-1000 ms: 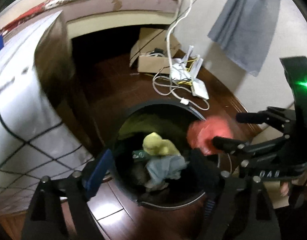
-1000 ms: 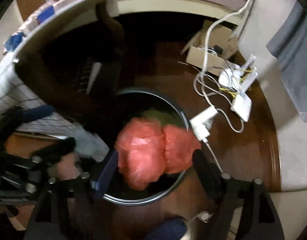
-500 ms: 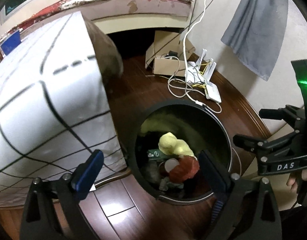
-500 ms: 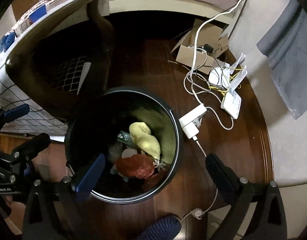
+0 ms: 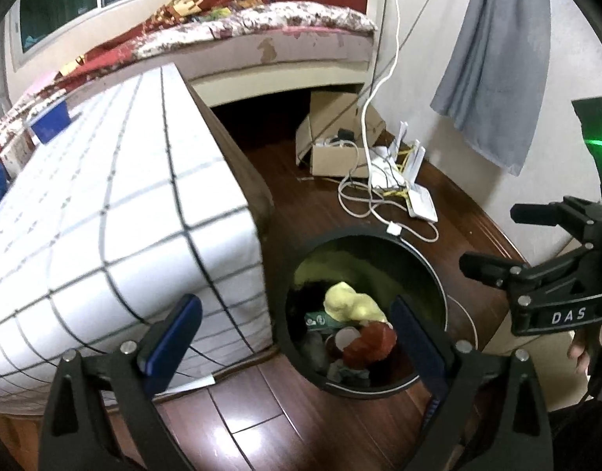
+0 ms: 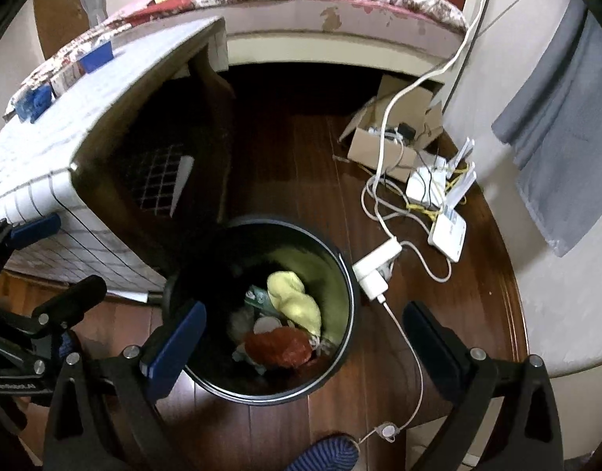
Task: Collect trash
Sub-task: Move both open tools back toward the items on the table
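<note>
Both hand-held grippers hang wide apart and empty above the black bin point(image 6: 342, 274): the left hand-held gripper point(image 5: 297, 331), the right hand-held gripper point(image 6: 301, 331). Only the right view shows the white charger point(image 6: 375, 269) beside the rim. The red bag point(image 6: 279, 347), clamped a second ago, now lies inside the bin beside yellow trash point(image 5: 350, 306).

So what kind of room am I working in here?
Most likely a bedroom: a bed with a floral mattress stands at the back, a grid-patterned mattress beside the trash bin, and routers with cables on the wooden floor.
</note>
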